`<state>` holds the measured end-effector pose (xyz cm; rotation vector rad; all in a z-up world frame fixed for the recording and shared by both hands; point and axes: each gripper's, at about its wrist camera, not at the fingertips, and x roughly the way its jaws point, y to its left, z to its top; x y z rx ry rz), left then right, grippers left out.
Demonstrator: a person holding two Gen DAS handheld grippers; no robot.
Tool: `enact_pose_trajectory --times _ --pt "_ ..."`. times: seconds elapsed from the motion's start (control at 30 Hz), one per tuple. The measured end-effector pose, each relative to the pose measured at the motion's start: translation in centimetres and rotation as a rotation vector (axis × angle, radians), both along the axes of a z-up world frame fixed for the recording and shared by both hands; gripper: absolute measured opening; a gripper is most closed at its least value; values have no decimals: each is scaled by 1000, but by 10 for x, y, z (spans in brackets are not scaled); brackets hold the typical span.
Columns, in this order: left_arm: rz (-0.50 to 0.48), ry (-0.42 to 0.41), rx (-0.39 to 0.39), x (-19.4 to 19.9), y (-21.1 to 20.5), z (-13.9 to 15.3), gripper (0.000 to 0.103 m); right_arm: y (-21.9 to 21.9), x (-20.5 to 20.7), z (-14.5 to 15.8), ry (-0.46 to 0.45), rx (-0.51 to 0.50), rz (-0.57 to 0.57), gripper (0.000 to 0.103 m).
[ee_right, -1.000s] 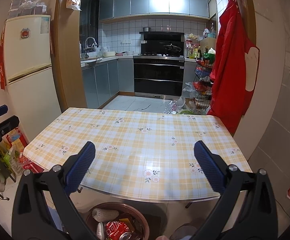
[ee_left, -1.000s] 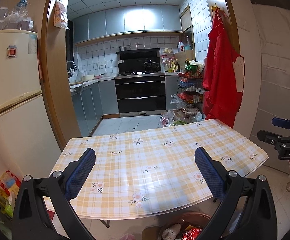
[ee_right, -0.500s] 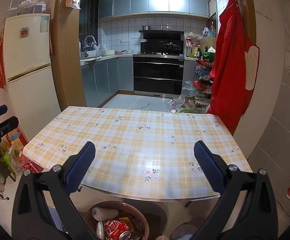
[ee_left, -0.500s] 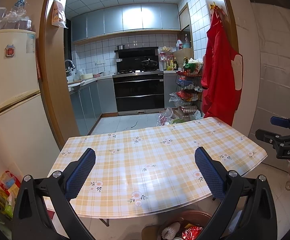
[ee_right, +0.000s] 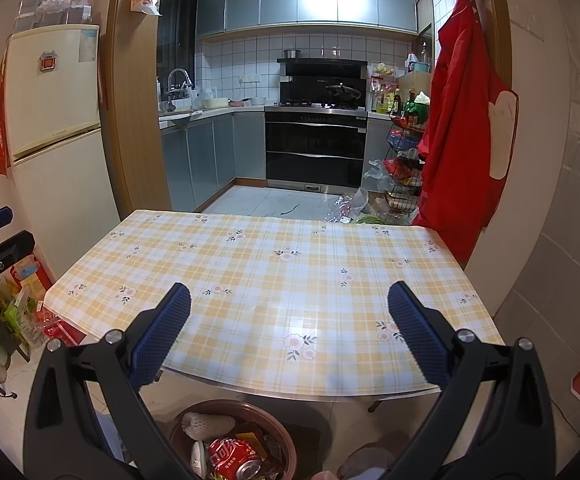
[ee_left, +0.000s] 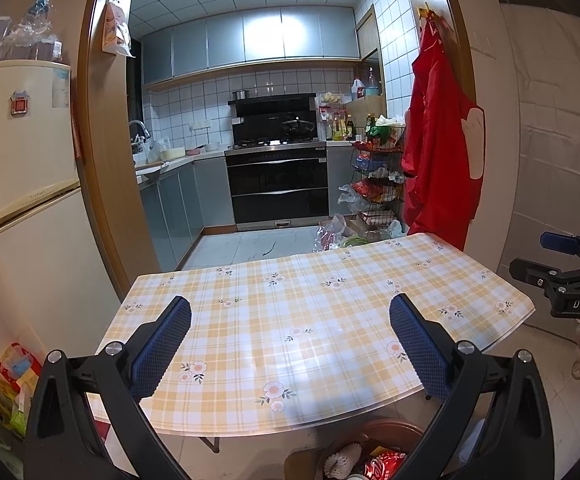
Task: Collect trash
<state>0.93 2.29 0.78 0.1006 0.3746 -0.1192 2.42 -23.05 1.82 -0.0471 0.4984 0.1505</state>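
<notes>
Both grippers held above near edge of table (ee_right: 290,280), w/ yellow plaid floral cloth; nothing lies on the cloth. Left gripper (ee_left: 290,340): jaws spread wide, blue pads (ee_left: 162,344) well apart, nothing between them. Right gripper (ee_right: 289,332): same, released, pads (ee_right: 418,332) wide apart & empty. In left view the right gripper shows at far right edge, beside table's right end; in right view the left one shows at left edge. Trash sits in brown round bin (ee_right: 278,432) on floor, just under near table edge, below & between the grippers: crushed red soda can (ee_right: 234,458), white foam net sleeve (ee_right: 206,422), some yellow/orange wrappers, rest too cluttered to tell. Bin also seen at bottom of left view, w/ can & foam net inside. Far side: doorway into kitchen w/ black oven (ee_right: 316,148) under hood, grey cabinets, sink at left. Cream fridge (ee_right: 54,128) left of doorway. Red apron (ee_right: 466,140) hangs on right door frame, wire rack (ee_right: 404,160) w/ packets just beside it. Bags & packets on floor at left, near fridge base.
</notes>
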Motion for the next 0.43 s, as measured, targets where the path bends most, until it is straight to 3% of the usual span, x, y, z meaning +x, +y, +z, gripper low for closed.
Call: enact_pose_trajectory --times 0.43 --pt "14 12 -3 2 2 -1 97 -3 -2 -3 6 -3 1 97"
